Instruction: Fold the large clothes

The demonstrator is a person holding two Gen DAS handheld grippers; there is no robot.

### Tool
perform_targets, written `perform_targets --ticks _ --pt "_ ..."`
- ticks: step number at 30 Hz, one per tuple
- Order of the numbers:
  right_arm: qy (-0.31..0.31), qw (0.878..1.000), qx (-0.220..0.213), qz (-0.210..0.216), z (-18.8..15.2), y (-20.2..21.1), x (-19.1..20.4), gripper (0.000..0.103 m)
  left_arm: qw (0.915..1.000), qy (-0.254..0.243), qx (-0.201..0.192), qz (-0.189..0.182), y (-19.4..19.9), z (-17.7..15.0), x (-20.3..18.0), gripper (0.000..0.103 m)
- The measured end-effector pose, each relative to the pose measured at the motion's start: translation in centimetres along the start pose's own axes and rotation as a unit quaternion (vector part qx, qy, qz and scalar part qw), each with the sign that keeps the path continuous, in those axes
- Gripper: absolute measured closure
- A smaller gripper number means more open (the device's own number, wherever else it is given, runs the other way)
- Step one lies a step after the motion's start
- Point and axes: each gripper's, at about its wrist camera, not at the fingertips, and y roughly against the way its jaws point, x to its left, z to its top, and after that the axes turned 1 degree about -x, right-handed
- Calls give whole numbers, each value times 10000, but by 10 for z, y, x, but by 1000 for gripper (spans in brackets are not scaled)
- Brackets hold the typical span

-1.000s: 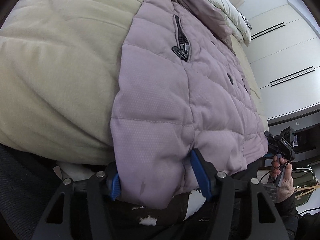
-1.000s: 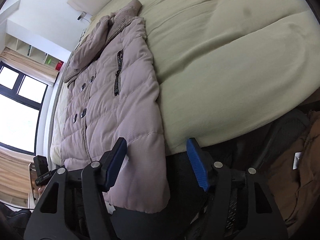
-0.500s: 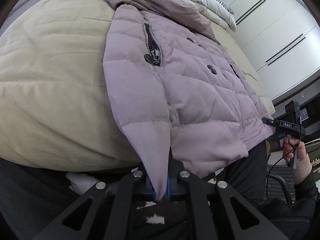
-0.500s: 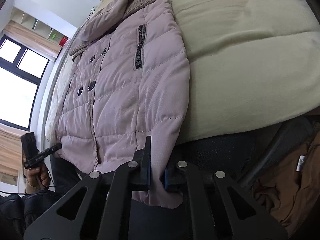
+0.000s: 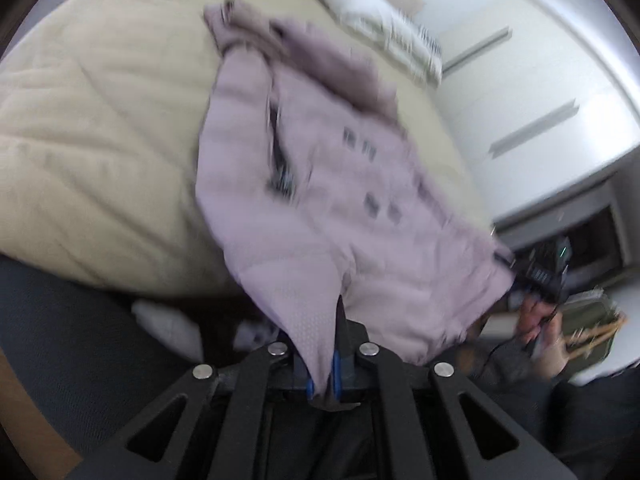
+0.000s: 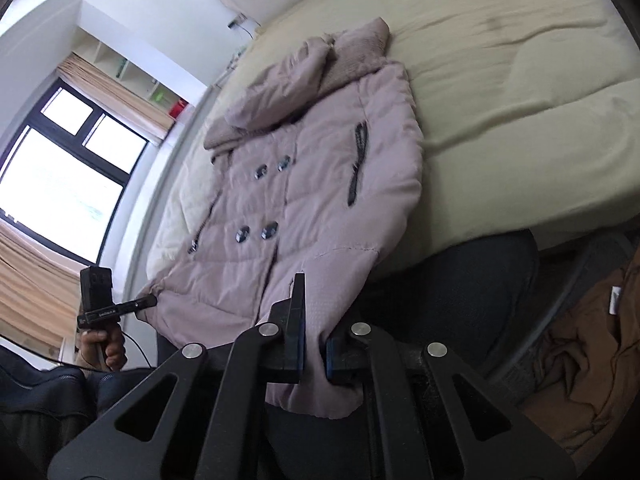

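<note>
A: Two views logged. Anything obscured?

B: My left view is motion-blurred; the buttons (image 6: 270, 231) smear there and read clearly only from my right. Pinched hem corners vanish between my pads.

A: Jaw state?

B: My left gripper (image 5: 323, 376) is clamped on the puffer jacket (image 5: 320, 184) at one bottom hem corner; my right gripper (image 6: 313, 354) is clamped on the other.

A: Location, axis?

B: Face-up on the beige bed (image 6: 500, 80), hem past its near edge. Long axis runs from my grippers toward the collar (image 6: 356, 56), pointing at the headboard end.
</note>
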Motion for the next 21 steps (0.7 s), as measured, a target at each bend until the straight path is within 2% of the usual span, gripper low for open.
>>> perform_targets --ticks 3,6,9,11,15,21 --pt "141 9983 -485 280 32 3 18 97 9970 138 -703 -292 23 28 -9 96" --pt "370 9936 -973 436 74 10 38 97 9916 38 -1219 -436 40 60 -19 96" --pt "606 9872 -1424 381 117 11 56 98 9858 83 -1573 -584 46 96 -25 96" --pt "716 9828 -1681 271 145 10 65 98 9823 -7 -1806 -505 48 123 -28 96" --pt "883 9748 -2050 0 205 -1 76 98 9764 -1 -2115 -426 32 176 -32 95" --pt "725 9729 -2161 -393 305 -46 71 98 9750 7 -2221 -76 -2 265 -28 95"
